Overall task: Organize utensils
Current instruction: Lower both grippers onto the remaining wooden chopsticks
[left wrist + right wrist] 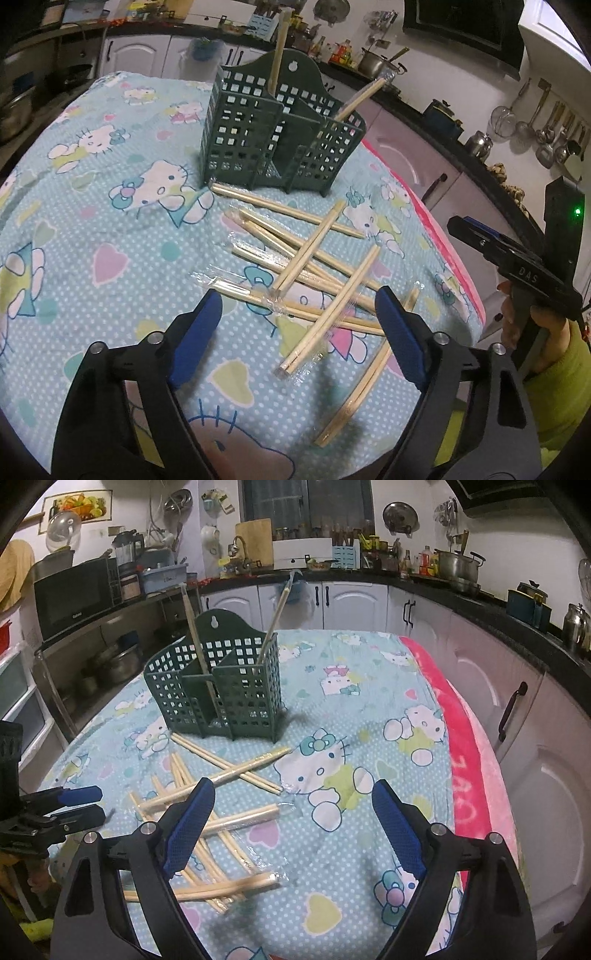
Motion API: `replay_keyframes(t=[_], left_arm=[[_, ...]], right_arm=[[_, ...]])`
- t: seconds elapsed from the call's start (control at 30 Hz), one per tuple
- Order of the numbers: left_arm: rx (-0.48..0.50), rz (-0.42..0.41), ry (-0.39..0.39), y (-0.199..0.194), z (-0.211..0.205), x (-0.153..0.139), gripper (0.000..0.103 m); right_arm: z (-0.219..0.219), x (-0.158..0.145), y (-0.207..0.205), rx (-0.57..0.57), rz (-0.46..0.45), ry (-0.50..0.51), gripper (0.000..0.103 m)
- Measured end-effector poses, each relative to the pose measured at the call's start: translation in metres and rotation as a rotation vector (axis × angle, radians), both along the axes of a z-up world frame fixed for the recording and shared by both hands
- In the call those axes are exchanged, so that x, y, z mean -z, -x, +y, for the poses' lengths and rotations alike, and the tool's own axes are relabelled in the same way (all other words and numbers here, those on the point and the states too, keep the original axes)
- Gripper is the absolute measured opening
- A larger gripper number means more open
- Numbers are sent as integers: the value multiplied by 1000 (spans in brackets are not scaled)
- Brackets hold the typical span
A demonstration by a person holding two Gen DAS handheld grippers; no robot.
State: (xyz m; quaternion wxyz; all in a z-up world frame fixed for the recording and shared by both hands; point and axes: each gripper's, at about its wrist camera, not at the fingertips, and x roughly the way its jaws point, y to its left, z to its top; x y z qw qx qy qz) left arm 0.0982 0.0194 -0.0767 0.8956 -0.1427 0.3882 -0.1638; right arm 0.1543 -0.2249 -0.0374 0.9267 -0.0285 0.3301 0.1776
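Currently both my jaws stand spread, empty, above crossed wrapped chopsticks (325,280). Risk: pinching overlapped pairs drags neighbours; slick wrap may slip before the holder (280,129).

Crossed chopsticks (314,273) clutter the cloth (110,221) in front of the green holder (280,136), while the cloth right of them lies open (369,709).

Kitchen: white cabinets (354,602), dark countertop (480,602), perhaps a window (306,506).
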Motion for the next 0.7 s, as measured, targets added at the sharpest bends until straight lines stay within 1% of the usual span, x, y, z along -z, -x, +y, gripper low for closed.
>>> replay_keyframes(t=[0.33, 0.43, 0.5, 0.57, 0.7], left_arm=[[24, 14, -27, -5, -6, 8, 62], [30, 23, -32, -7, -6, 11, 57], [29, 33, -35, -9, -7, 14, 51], [33, 40, -37, -11, -7, 16, 48], [35, 47, -40, -13, -8, 21, 46]], right_arm=[[-4, 15, -10, -7, 47, -6, 79], [-4, 21, -14, -14, 70, -7, 77], [-4, 26, -18, -16, 87, -4, 75], [-2, 31, -23, -26, 111, -14, 69], [4, 44, -34, -44, 163, -13, 62]])
